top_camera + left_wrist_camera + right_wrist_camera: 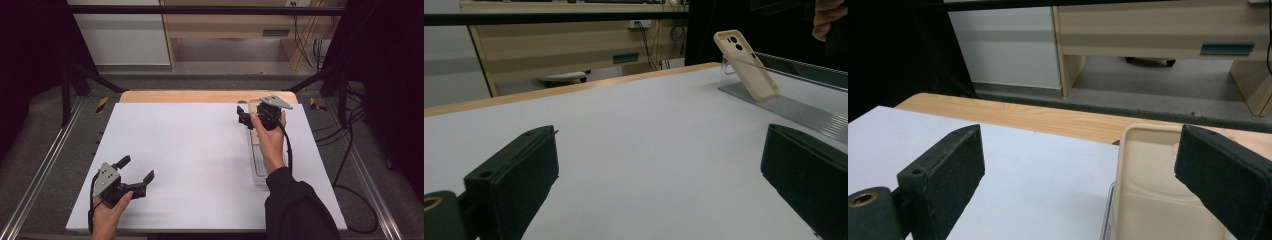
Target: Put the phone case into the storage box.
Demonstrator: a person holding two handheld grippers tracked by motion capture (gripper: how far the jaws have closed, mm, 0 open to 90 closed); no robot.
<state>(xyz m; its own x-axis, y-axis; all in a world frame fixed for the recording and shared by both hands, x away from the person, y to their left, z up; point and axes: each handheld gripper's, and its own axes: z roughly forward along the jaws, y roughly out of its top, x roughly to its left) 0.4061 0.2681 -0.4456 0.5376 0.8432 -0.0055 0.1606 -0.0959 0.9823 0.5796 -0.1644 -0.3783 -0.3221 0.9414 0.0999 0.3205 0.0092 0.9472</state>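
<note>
Hands are coming in from the bottom edge of the high view, each w/ a hand-held gripper. Left hand-held gripper (136,170) is sitting low at the near left corner of the desk (190,150), jaws spread wide apart, holding nothing, touching nothing that I can tell; left hand (107,212) is wrapping it from behind, jaws aiming toward the far right. Left gripper view is giving what the high view can't: a beige phone case (748,67) standing tilted back on a clear stand (774,102), camera cutouts at its top, well apart from those jaws.

Farther out, right hand (269,140) is stretching forward, dark sleeve (295,205) behind it, wrist about straight. Right hand-held gripper (242,117) is hovering at the far right of the desk, above the far end of the stand (259,165); jaws pointing left in the high view. Right gripper view is showing its jaws wide open too, w/ the case (1158,200) just below, near the right-hand jaw; contact can't be told. Nothing is being gripped.

Beyond the desk: wood cabinet (1168,35).
</note>
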